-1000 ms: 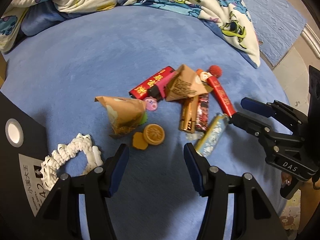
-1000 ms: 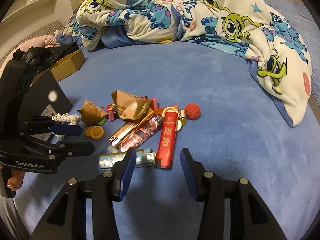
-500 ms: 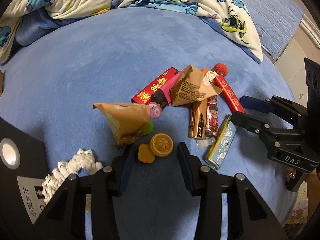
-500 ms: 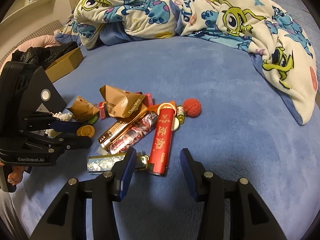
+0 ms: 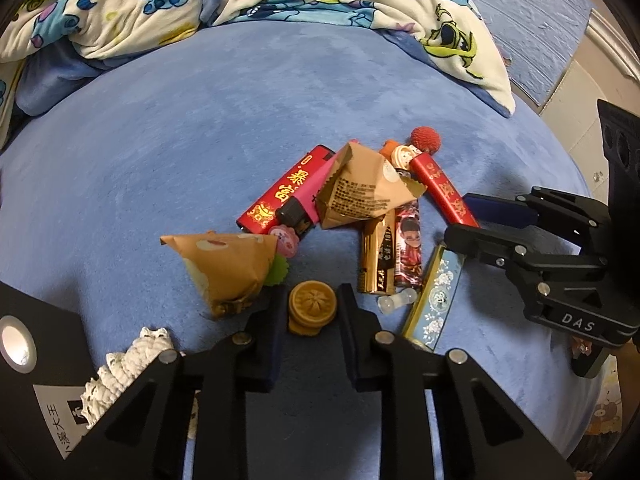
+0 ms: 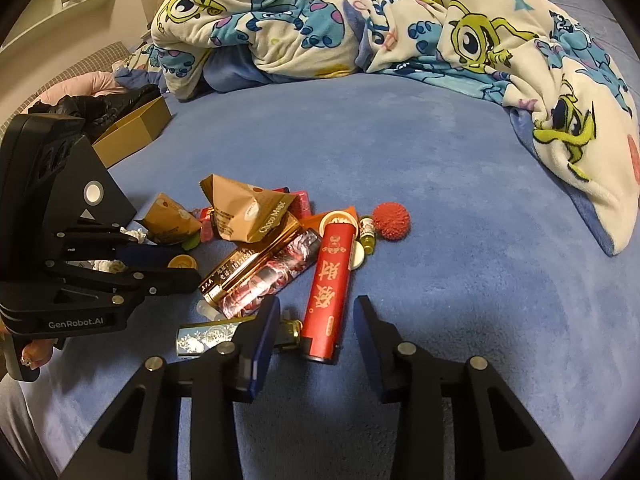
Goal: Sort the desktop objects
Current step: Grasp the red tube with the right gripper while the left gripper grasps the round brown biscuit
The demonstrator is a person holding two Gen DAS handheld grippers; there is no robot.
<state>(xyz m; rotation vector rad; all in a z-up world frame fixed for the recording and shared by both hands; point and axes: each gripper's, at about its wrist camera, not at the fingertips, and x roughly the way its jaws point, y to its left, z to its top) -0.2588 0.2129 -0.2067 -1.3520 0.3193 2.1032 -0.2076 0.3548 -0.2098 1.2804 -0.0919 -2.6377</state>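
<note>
A pick is judged under way: the round tan token (image 5: 313, 303), lying on the blue bedcover (image 5: 200, 128), is flanked by the closing left gripper (image 5: 308, 312), contact unclear, while the red lighter (image 6: 330, 284) is straddled, ungripped, by the narrowing right gripper (image 6: 316, 320); next, a firm squeeze and lift.

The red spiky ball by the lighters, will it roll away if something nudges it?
Probably only a little: the red spiky ball is round, but its nubs and the plush blue bedcover should slow it. It looks light and squashy, so a pinch may deform it.
</note>
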